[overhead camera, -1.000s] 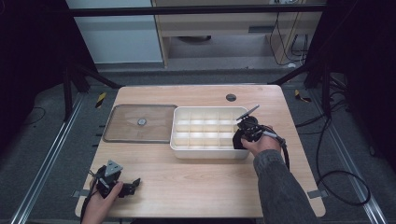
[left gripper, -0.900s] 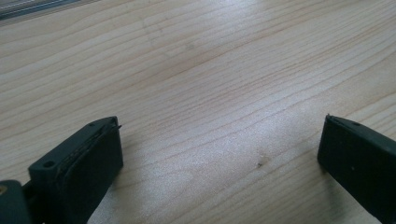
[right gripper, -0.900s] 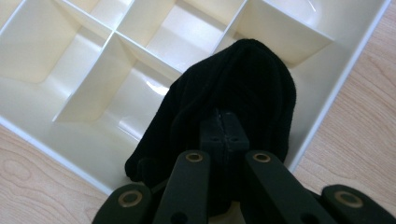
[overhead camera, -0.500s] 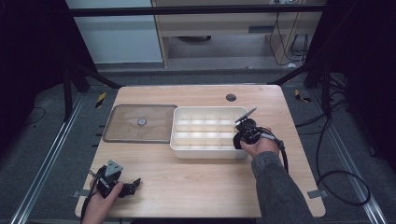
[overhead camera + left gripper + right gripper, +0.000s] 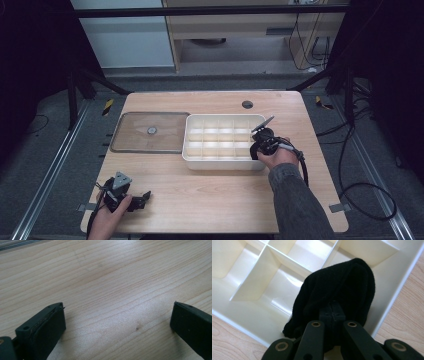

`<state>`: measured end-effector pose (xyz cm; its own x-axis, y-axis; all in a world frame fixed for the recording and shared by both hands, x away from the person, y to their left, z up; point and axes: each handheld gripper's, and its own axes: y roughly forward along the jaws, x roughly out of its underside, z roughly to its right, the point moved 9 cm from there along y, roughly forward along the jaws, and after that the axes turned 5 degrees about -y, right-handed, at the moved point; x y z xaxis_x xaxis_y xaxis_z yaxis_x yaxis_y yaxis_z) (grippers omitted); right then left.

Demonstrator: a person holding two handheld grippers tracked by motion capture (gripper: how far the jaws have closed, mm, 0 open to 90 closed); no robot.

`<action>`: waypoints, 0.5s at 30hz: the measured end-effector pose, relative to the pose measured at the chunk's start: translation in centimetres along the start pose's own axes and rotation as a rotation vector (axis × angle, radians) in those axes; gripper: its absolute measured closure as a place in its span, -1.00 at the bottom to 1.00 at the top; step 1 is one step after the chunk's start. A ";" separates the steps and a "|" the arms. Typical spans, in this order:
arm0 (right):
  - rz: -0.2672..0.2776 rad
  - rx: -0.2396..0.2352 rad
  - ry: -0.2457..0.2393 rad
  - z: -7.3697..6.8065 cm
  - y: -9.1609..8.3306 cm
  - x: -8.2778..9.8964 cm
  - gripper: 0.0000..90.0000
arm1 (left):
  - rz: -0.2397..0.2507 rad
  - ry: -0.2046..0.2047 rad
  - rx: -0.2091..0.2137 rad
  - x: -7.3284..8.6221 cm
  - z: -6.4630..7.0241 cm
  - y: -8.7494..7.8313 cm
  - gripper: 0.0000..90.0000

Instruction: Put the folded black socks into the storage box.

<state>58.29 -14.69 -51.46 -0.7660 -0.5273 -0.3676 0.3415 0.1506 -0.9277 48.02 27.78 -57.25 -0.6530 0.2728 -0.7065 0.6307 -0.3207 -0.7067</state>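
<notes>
Nothing has moved since the earlier frame: the right claw, pinching a black cloth over the tray, could snag a divider and spill it.

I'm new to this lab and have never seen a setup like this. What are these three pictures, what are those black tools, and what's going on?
A person sits at a wooden table and holds a hand tool with two black jaws in each hand. The high view looks down from above the table. The other two come from small cameras riding on the tools, looking along their jaws.

On the table lie a white tray with compartments and, to its left, a clear flat lid.

The left gripper rests near the table's front left corner, its jaws wide apart over bare wood, holding nothing. The right gripper is shut on a black cloth, perhaps a sock, held over a compartment at the right end of the tray.
</notes>
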 end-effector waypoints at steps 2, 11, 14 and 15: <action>0.000 -0.006 0.008 -0.1 0.0 0.0 1.00 | 0.000 0.000 0.000 0.0 0.0 0.0 -1.00; 0.002 0.006 0.001 0.0 0.0 0.0 1.00 | 0.000 -0.001 0.000 0.0 0.0 0.0 -1.00; 0.000 0.008 0.002 -0.1 0.0 0.0 1.00 | 0.000 -0.001 0.000 0.0 0.0 0.0 -1.00; -0.004 0.009 0.001 -0.1 0.0 0.0 1.00 | 0.001 -0.002 0.000 0.0 0.0 0.0 -1.00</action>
<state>58.25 -14.63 -51.51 -0.7680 -0.5267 -0.3644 0.3435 0.1415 -0.9285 48.02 27.75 -57.25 -0.6534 0.2710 -0.7069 0.6311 -0.3207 -0.7063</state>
